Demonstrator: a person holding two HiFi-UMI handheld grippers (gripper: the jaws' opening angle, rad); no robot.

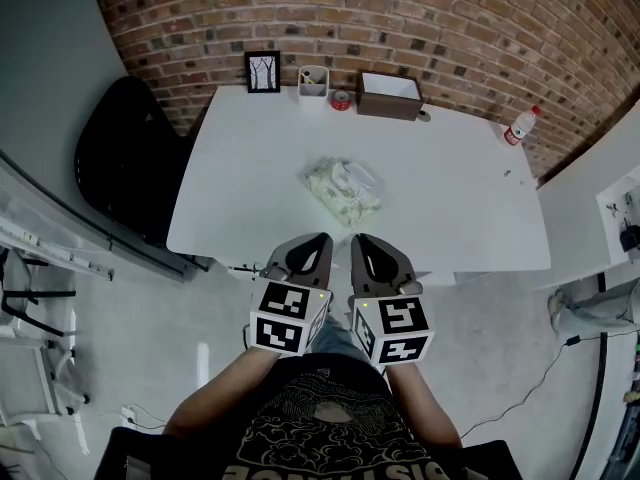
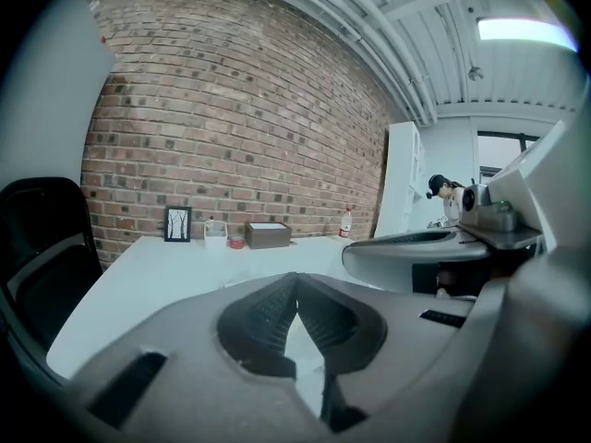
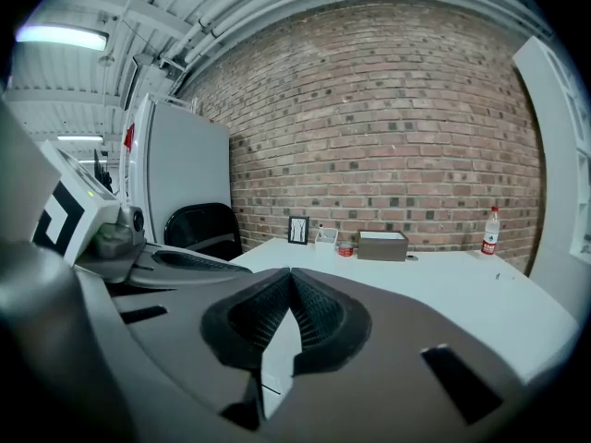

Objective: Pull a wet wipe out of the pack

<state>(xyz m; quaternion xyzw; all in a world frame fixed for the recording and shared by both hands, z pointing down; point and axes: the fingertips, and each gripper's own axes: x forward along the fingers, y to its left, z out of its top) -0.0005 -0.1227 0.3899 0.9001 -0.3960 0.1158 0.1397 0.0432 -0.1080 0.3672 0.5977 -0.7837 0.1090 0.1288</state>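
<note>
From the head view, the wet wipe pack (image 1: 343, 190) lies near the middle of the white bench (image 1: 450, 198). It is apart from the left hand-held gripper (image 1: 316, 248) and the right hand-held gripper (image 1: 362, 248), which sit side by side over the bench's near edge. In the left gripper view, the left hand-held gripper (image 2: 295, 286) has its jaws meeting at the tips with nothing between them, and a brown box (image 2: 268, 235) stands by the brick wall. The right gripper view shows the right hand-held gripper (image 3: 290, 280) likewise pinched together and empty, with a bottle (image 3: 490, 230) at the bench's far right.
</note>
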